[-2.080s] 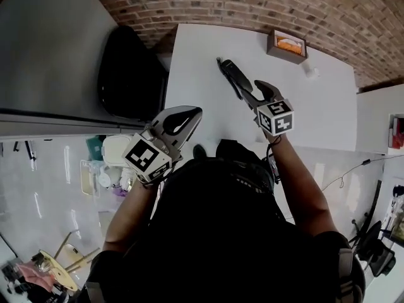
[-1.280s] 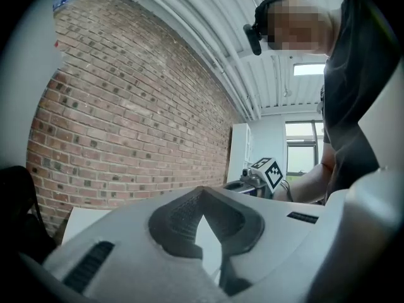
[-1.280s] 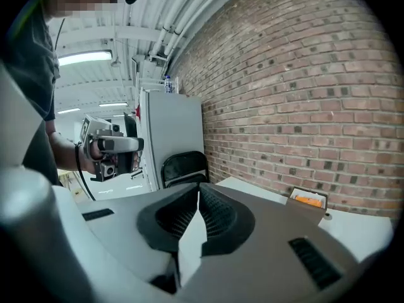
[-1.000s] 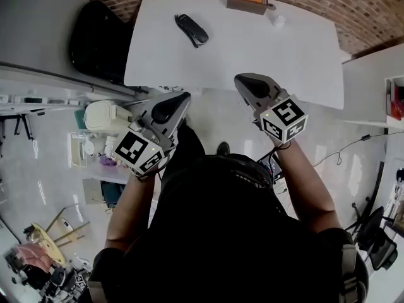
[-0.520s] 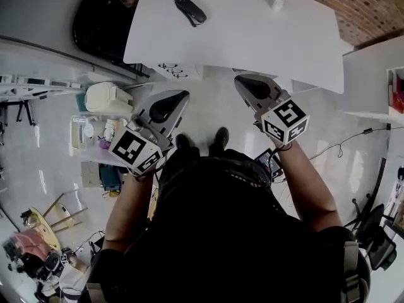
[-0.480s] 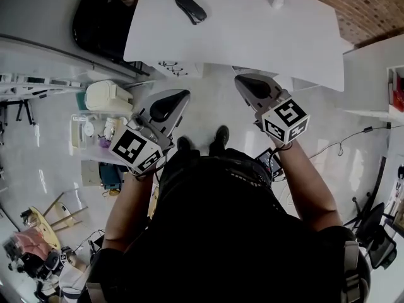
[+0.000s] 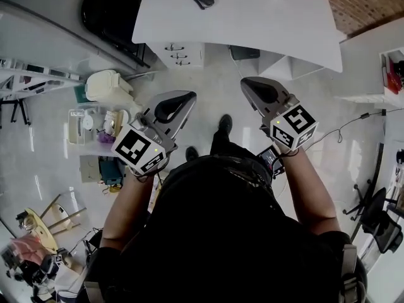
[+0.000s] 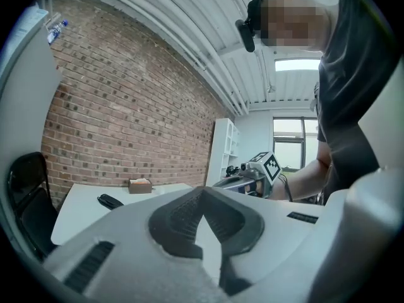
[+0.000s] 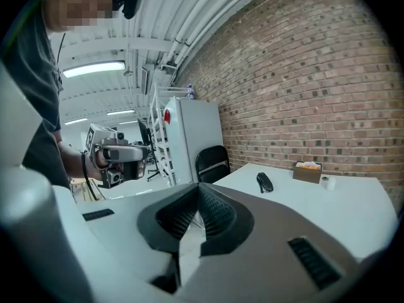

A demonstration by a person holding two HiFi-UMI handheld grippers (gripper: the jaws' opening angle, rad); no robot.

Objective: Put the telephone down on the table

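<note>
A red brick wall (image 8: 126, 106) stands behind a white tabletop (image 7: 252, 24). A black chair (image 9: 211, 161) is beside it, next to a tall white cabinet (image 9: 199, 122). The floor (image 7: 214, 93) is pale and glossy. Long lamps (image 9: 95, 68) shine on the ceiling, and a window (image 8: 287, 147) gives daylight.

All 3 views come through evenly bright. In the left gripper view I see light from a ceiling panel (image 8: 297, 65) and a pale, blown-out window (image 8: 287, 145). A strip light (image 9: 95, 68) glows in the right gripper view. The glossy floor (image 7: 208, 100) throws back soft glare, and the white table (image 7: 265, 24) looks nearly washed out. Shadows are faint. Both gripper views bend hard at the edges, with black corners and a soft near foreground.
</note>
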